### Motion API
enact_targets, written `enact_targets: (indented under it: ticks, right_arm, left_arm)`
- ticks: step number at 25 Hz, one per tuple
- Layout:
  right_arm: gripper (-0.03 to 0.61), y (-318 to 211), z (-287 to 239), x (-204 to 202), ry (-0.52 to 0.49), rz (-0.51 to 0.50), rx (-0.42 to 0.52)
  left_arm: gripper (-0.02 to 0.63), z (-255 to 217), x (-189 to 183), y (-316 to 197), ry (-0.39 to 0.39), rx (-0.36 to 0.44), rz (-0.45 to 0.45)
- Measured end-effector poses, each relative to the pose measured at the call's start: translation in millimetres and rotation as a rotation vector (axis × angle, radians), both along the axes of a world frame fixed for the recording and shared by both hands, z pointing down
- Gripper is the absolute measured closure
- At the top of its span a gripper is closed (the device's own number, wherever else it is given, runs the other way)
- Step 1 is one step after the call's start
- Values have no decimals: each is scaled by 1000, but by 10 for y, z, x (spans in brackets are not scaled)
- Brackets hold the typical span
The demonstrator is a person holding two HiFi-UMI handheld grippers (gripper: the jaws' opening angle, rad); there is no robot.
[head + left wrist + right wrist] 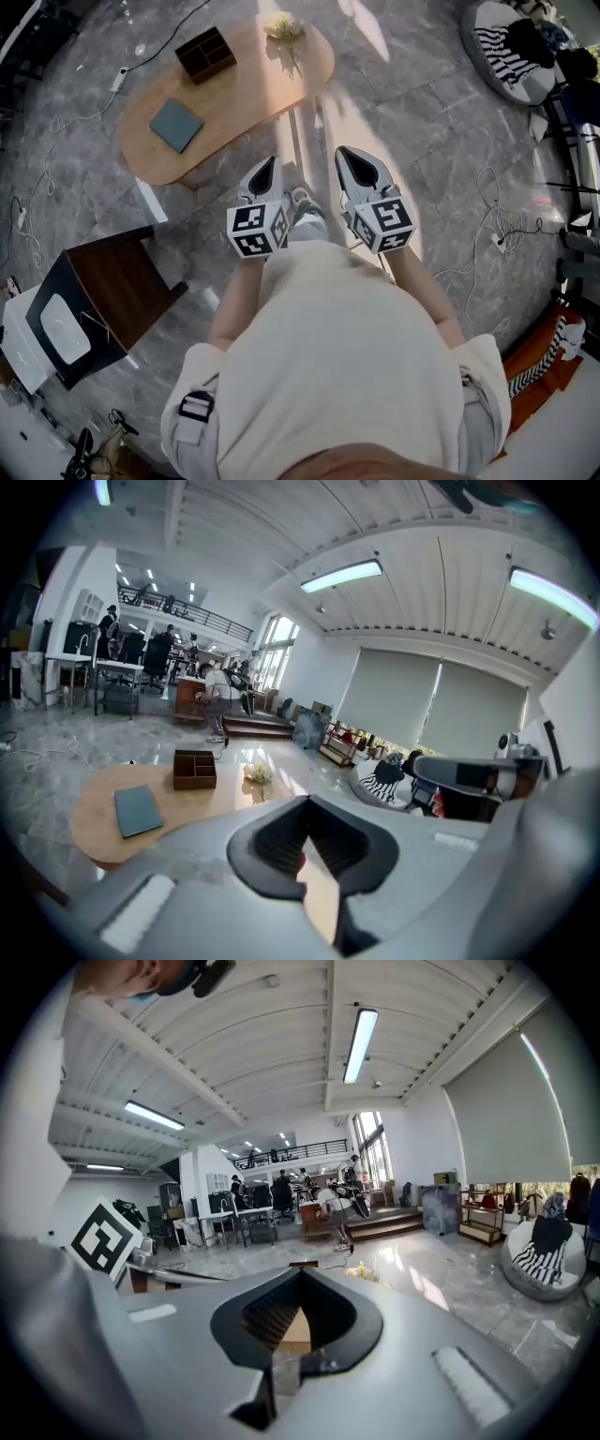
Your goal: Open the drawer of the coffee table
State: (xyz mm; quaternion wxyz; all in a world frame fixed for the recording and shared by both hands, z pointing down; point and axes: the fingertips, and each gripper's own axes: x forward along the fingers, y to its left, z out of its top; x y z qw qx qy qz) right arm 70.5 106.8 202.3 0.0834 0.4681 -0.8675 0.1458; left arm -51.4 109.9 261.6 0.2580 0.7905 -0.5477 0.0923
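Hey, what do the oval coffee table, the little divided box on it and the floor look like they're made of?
Coffee table: light wood or wood veneer with a matte finish, judging by its warm, even tan surface.
Divided box: probably dark brown wood, with thin partition walls.
Floor: polished grey stone or marble-look tile, showing veining, joint lines and glossy patches of reflected light.
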Motion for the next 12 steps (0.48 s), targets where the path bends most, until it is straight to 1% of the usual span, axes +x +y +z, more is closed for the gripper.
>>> enact_targets:
  ticks: [7,12]
  right_arm:
    - [578,-649,-31,-15,-18,-45,-2]
    - [578,-979,90,-106,-16,-71,-41]
  left_arm:
    - [615,26,-61,-580,1,-16,-43]
    - [615,100,-163,-880,-12,-32,-68]
